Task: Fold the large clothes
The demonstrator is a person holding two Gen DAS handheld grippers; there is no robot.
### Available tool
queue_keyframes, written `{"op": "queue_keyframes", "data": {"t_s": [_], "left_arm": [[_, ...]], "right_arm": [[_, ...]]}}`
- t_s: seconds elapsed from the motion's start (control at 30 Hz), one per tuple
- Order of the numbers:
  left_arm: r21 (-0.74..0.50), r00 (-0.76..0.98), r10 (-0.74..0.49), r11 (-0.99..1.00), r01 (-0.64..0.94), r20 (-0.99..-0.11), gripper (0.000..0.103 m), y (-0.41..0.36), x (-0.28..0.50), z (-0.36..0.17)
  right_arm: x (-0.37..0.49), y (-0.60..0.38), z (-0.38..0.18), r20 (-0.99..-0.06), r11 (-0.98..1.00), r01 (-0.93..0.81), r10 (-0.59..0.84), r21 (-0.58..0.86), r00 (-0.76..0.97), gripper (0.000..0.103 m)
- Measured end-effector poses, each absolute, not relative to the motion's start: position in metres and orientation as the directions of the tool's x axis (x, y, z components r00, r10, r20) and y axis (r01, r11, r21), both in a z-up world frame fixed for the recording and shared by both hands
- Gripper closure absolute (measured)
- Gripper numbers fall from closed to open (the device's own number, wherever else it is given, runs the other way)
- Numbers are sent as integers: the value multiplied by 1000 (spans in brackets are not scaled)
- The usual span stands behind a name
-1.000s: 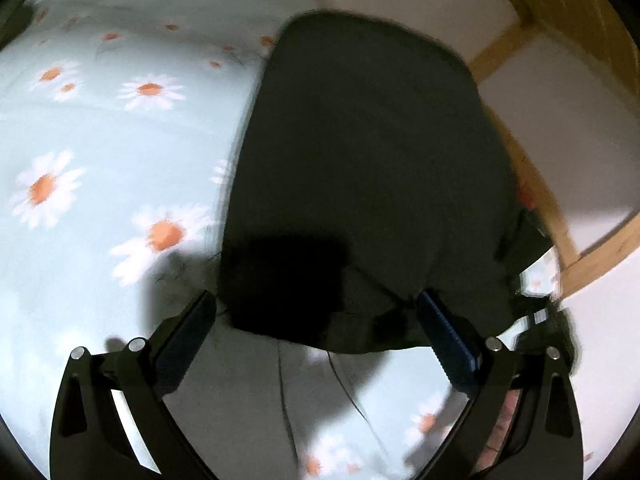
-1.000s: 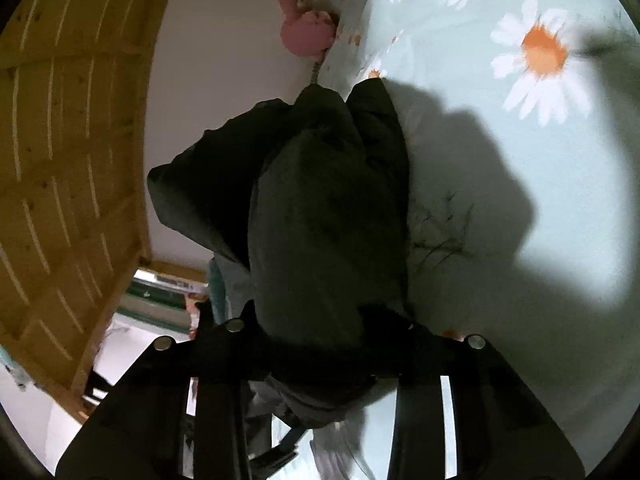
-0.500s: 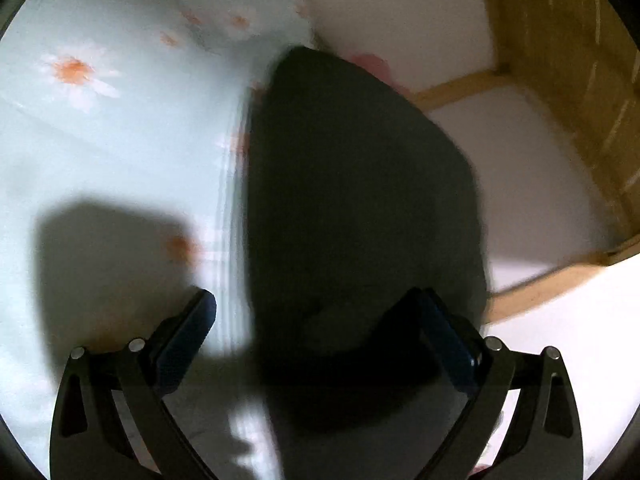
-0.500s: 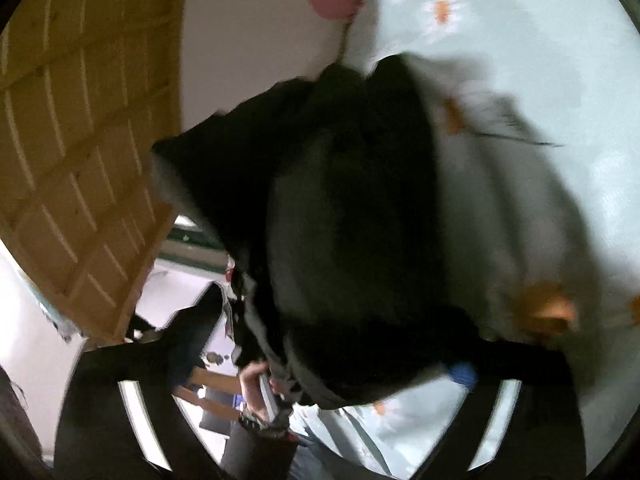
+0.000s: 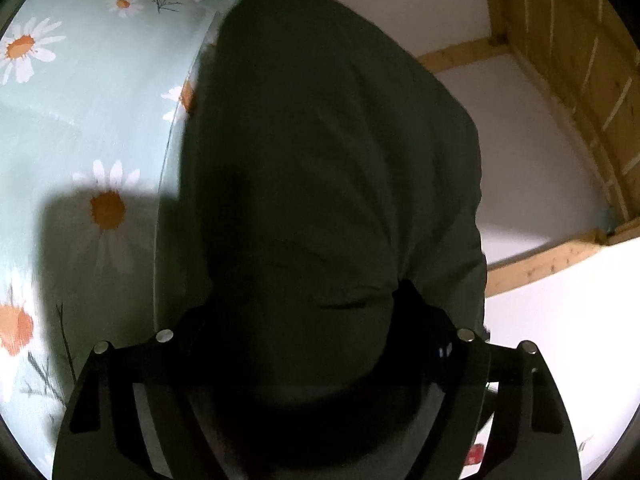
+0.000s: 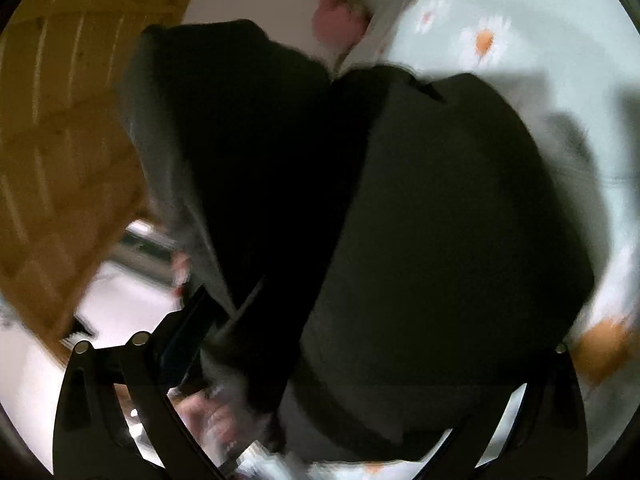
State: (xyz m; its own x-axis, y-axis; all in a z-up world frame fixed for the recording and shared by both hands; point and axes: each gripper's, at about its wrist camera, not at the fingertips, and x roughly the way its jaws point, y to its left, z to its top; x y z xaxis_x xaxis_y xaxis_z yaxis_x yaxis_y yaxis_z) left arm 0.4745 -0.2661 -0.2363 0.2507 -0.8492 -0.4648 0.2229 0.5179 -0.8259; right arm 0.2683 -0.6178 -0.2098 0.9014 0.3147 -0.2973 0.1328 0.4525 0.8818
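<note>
A large dark garment (image 5: 320, 152) hangs bunched in front of both cameras over the daisy-print bed sheet (image 5: 80, 120). In the left wrist view my left gripper (image 5: 312, 328) has its jaws wide apart with the cloth lying between and over them; I cannot tell whether it pinches the cloth. In the right wrist view the garment (image 6: 440, 220) drapes across my right gripper (image 6: 360, 352); its left finger (image 6: 184, 332) shows and the right finger is hidden under cloth. The view is blurred.
A white wall (image 5: 520, 160) and wooden slats (image 5: 580, 60) stand beside the bed. A pink soft toy (image 6: 340, 20) lies at the sheet's far edge (image 6: 520, 20). A hand (image 6: 208, 412) shows low in the right wrist view.
The garment has been lifted and swung closer to both cameras, now covering more of each view. The right gripper's jaws have spread from closed to wide apart.
</note>
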Motion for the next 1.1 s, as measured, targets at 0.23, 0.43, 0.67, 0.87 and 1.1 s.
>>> {"op": "queue_keyframes", "data": {"t_s": [0.23,0.43,0.67,0.87,1.1], "left_arm": [[-802,288,-830,546,241,-478,30,-257,461,-229],[-797,364,-812,555,238,-456,34,-248,457,-223],[-779,437,-792,567,268,-425,34,-222,443,-194],[-746,535,-751,596,296,-387,35,-192,427,-148],[-730,698,-660,618,292,-279,35,-99,412,-84]], "right_arm": [[260,-610,-175,-276,513,64,348,856,896,63],[267,-595,-159,-210,475,-22,429,880,879,67],[276,-572,-125,-154,499,-123,479,858,864,68],[304,-528,-83,-114,511,-225,550,830,827,68],[363,-434,-11,-51,493,-415,688,764,723,68]]}}
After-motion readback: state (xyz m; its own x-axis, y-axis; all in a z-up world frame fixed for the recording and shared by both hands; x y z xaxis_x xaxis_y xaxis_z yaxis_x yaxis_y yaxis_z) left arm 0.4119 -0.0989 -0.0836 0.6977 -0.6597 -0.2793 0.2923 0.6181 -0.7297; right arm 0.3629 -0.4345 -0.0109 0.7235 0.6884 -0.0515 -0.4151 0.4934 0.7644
